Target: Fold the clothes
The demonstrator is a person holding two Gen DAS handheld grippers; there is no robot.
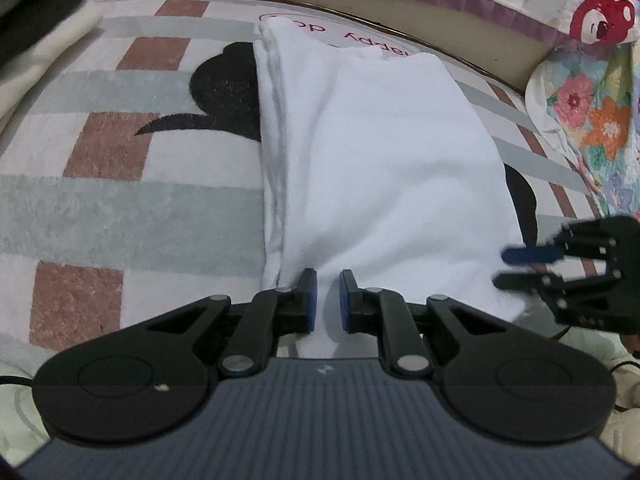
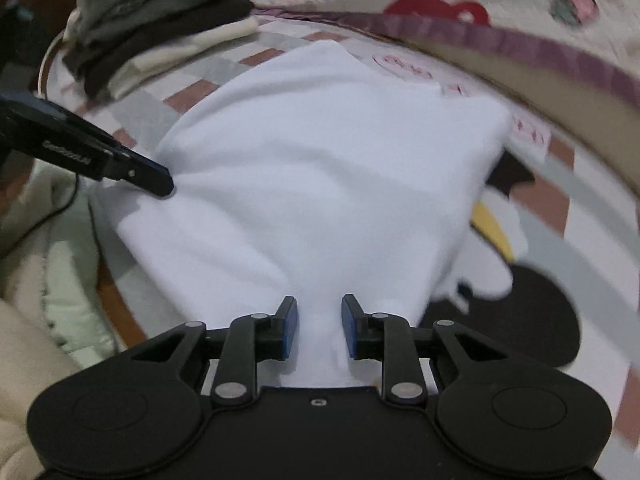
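Observation:
A folded white garment (image 1: 380, 160) lies lengthwise on a checked mat (image 1: 120, 200), with its folded layers showing along its left edge. My left gripper (image 1: 328, 300) is shut on the garment's near edge, and a pinch of cloth rises between the blue pads. From the right wrist, the same garment (image 2: 320, 160) spreads out ahead, with the left gripper (image 2: 164, 186) at its left corner. My right gripper (image 2: 320, 320) stands open around a bunched neck of cloth at the near right corner, and its pads stand slightly off the cloth. In the left wrist view the right gripper (image 1: 508, 268) shows its fingers apart.
A stack of folded clothes (image 2: 152, 40) in cream, grey and dark brown sits at the mat's far left corner. A quilt with red prints (image 1: 600, 20) runs along the back. A floral cloth (image 1: 592, 120) lies to the right. A pale green padded cover (image 2: 68, 280) is at the near left.

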